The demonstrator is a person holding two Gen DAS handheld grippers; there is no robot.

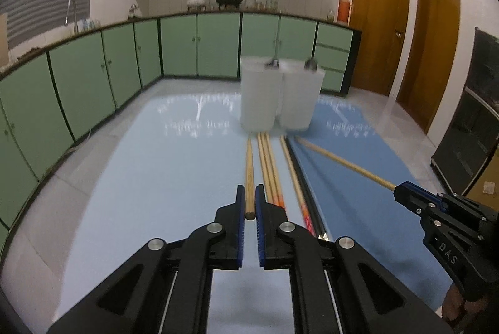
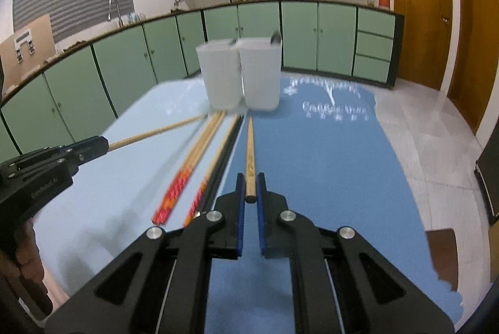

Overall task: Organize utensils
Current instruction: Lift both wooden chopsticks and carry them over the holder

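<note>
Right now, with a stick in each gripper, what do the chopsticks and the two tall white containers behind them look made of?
The tan chopstick in the left gripper and the one in the right gripper look like bamboo or wood: matte, faint grain, a mark on the right one. The two frosted white containers look like translucent plastic, softly cloudy, though blur leaves that open.
</note>
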